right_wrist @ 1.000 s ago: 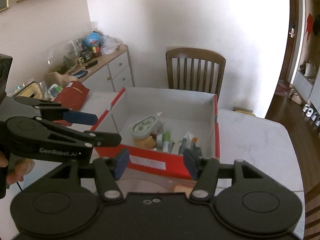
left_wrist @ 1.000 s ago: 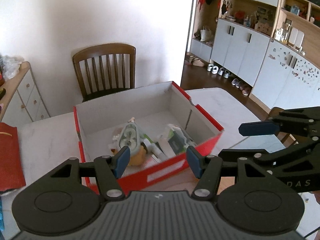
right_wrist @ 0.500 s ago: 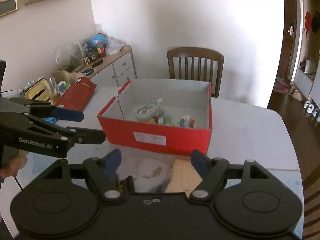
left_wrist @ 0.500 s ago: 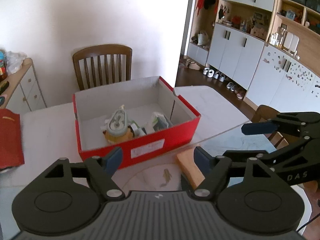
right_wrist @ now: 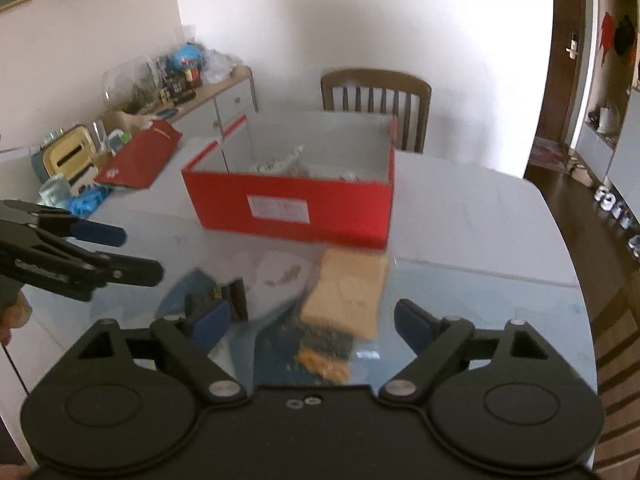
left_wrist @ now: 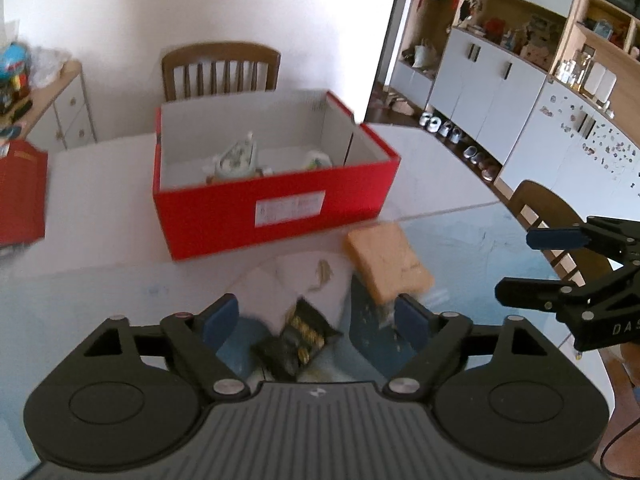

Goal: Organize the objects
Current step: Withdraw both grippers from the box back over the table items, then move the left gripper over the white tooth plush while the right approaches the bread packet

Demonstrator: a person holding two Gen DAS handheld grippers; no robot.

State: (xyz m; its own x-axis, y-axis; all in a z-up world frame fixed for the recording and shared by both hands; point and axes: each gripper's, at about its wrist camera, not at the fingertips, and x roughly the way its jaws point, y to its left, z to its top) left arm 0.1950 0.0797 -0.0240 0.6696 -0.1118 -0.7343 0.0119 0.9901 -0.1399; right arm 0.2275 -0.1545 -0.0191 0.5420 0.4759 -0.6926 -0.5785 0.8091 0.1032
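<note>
An open red box [left_wrist: 276,204] [right_wrist: 292,208] stands mid-table with several small items inside. In front of it lie a tan packet [left_wrist: 388,264] [right_wrist: 344,292], a white cloth [left_wrist: 316,276] [right_wrist: 280,276] and a dark packet [left_wrist: 296,340]. My left gripper [left_wrist: 316,320] [right_wrist: 128,254] hovers over the dark packet, its jaws opening, and the pads touch nothing. My right gripper [right_wrist: 312,320] [left_wrist: 532,264] hangs over the tan packet's near end and a dark-and-orange packet [right_wrist: 324,352]. Its jaws are opening too, gripping nothing.
A red lid [left_wrist: 20,192] [right_wrist: 140,156] lies at the table's left. A wooden chair [left_wrist: 220,68] stands behind the box, another chair [left_wrist: 552,216] at the right edge. A cluttered sideboard [right_wrist: 192,92] lines the left wall; white cabinets [left_wrist: 500,96] stand far right.
Both grippers have pulled back from the box toward the near table and sunk a little. Both sets of jaws have widened. The loose items in front of the box have come into view.
</note>
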